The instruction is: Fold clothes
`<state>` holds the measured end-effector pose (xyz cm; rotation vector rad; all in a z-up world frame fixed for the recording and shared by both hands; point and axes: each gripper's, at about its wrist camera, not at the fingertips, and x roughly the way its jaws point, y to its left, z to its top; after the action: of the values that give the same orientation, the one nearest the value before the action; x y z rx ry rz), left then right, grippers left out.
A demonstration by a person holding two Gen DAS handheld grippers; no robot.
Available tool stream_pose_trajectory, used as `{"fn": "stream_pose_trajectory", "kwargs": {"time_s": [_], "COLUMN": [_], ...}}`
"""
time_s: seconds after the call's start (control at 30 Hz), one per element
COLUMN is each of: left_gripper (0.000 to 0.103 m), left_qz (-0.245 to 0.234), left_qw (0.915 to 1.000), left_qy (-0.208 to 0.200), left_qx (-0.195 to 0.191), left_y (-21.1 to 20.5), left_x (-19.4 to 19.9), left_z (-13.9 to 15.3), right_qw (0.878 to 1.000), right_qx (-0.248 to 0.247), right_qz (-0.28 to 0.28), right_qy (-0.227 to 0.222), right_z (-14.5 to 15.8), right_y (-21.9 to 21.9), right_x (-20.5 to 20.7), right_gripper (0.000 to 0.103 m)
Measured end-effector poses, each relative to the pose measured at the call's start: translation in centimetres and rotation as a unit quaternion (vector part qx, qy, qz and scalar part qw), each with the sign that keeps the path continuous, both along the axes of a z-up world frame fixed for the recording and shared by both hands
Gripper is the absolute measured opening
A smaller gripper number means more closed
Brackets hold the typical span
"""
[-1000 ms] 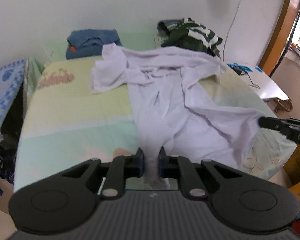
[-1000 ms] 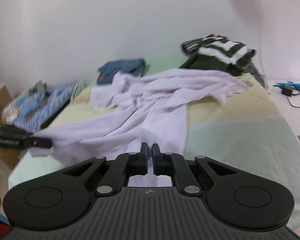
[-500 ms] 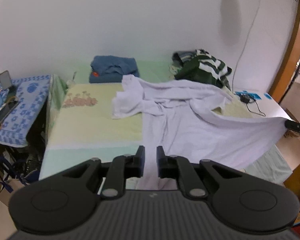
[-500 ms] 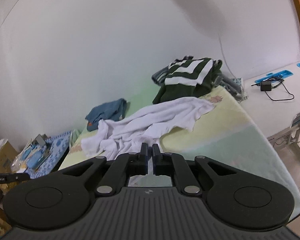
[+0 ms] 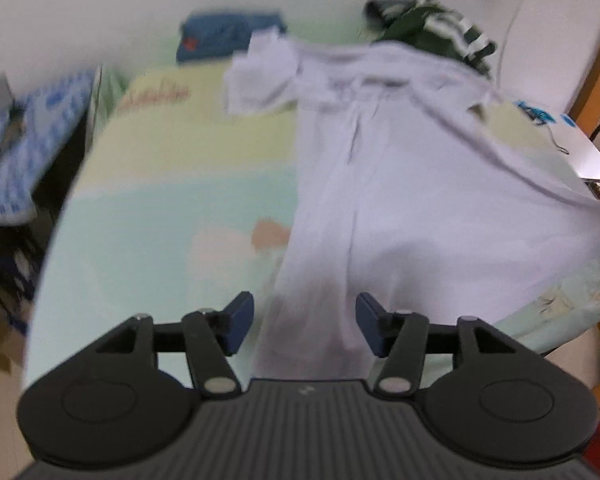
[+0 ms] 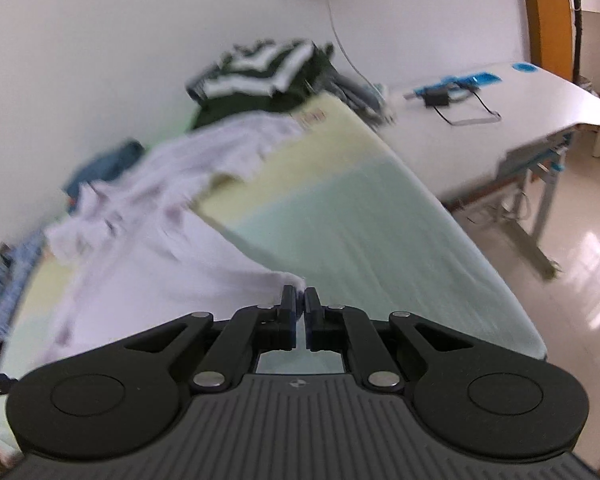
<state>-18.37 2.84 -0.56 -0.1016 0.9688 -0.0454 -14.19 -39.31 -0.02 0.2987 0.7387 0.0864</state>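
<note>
White garment: a white garment (image 5: 400,184) lies stretched along the bed (image 5: 172,184), its far end bunched near the wall and its near hem hanging over the bed's front edge; both views are blurred.
Near corner: in my right wrist view one corner of the cloth (image 6: 260,280) is drawn to a point right at my fingertips.
My right gripper: my right gripper (image 6: 299,300) has its fingers pinched together on that corner of the white garment, only a thin slit between the pads.
My left gripper: my left gripper (image 5: 305,322) has its fingers spread wide and released; the hem of the cloth sits in the gap between them, and I cannot tell whether either pad touches it.
Bed: pale green and yellow sheet, bare on the side left of the garment.
Far end of bed: a green-and-white striped garment (image 6: 260,68) piled against the wall, and a folded blue garment (image 5: 228,34) beside it, behind the white one.
Right of bed: a white table (image 6: 540,92) carrying a black charger with its cable (image 6: 440,100).
Left of bed: a surface under a blue patterned cloth (image 5: 16,148).
</note>
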Motion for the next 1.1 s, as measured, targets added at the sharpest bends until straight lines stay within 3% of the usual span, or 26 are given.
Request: {"fn": "stream_pose_trajectory", "kwargs": {"time_s": [0.07, 0.17, 0.27, 0.37, 0.43, 0.47, 0.53, 0.6, 0.7, 0.8, 0.87, 0.97, 1.03, 1.1], "left_gripper": [0.061, 0.061, 0.055, 0.033, 0.011, 0.009, 0.006, 0.005, 0.005, 0.005, 0.001, 0.000, 0.000, 0.005], "left_qz": [0.009, 0.003, -0.006, -0.012, -0.014, -0.013, -0.009, -0.001, 0.011, 0.017, 0.025, 0.033, 0.029, 0.024], "left_qw": [0.9997, 0.9999, 0.9998, 0.9999, 0.9998, 0.9998, 0.9998, 0.9998, 0.9993, 0.9989, 0.9987, 0.9987, 0.9989, 0.9995], "left_qy": [0.016, 0.016, 0.017, 0.011, 0.011, 0.011, 0.013, 0.000, -0.021, -0.034, -0.037, -0.030, -0.016, -0.016], "left_qx": [-0.013, -0.001, 0.001, 0.003, -0.002, -0.006, -0.015, -0.021, -0.029, -0.028, -0.025, -0.023, -0.032, -0.008], "left_y": [0.4, 0.1, -0.2, -0.5, -0.5, -0.4, -0.1, 0.5, 1.5, 2.5, 2.9, 3.0, 2.9, 2.2], "left_x": [0.3, 0.5, 0.6, 0.8, 0.9, 0.9, 1.0, 0.8, 0.5, 0.5, 0.6, 0.7, 1.0, 1.0], "left_z": [-1.1, -1.7, -2.2, -2.1, -1.9, -1.8, -1.5, -0.5, 1.2, 2.5, 2.7, 2.1, 1.2, 0.7], "right_qw": [1.000, 0.999, 0.998, 0.997, 0.997, 0.996, 0.997, 0.997, 0.997, 0.993, 0.989, 0.988, 0.989, 0.990], "right_qx": [-0.014, -0.031, -0.040, -0.046, -0.051, -0.054, -0.055, -0.056, -0.058, -0.097, -0.131, -0.142, -0.140, -0.133], "right_qz": [-0.009, -0.008, -0.006, -0.004, -0.001, 0.000, 0.005, 0.009, 0.016, 0.059, 0.066, 0.057, 0.048, 0.051], "right_qy": [0.019, 0.038, 0.052, 0.061, 0.064, 0.066, 0.058, 0.049, 0.037, 0.040, 0.033, 0.030, 0.021, 0.017], "right_z": [-1.4, -2.6, -3.3, -3.6, -3.4, -3.3, -3.0, -2.7, -2.2, -2.7, -3.3, -3.9, -4.0, -3.9], "right_y": [-0.2, -0.1, -0.2, 0.0, 0.1, 0.2, 0.4, 0.6, 0.9, 2.5, 3.3, 3.3, 3.3, 3.5], "right_x": [0.2, 0.4, 0.5, 0.7, 0.9, 1.0, 1.2, 1.3, 1.5, 2.3, 2.6, 3.1, 3.1, 3.0], "right_gripper": [0.005, 0.005, 0.005, 0.005, 0.007, 0.010, 0.036, 0.050, 0.052, 0.059, 0.059, 0.055, 0.031, 0.010]}}
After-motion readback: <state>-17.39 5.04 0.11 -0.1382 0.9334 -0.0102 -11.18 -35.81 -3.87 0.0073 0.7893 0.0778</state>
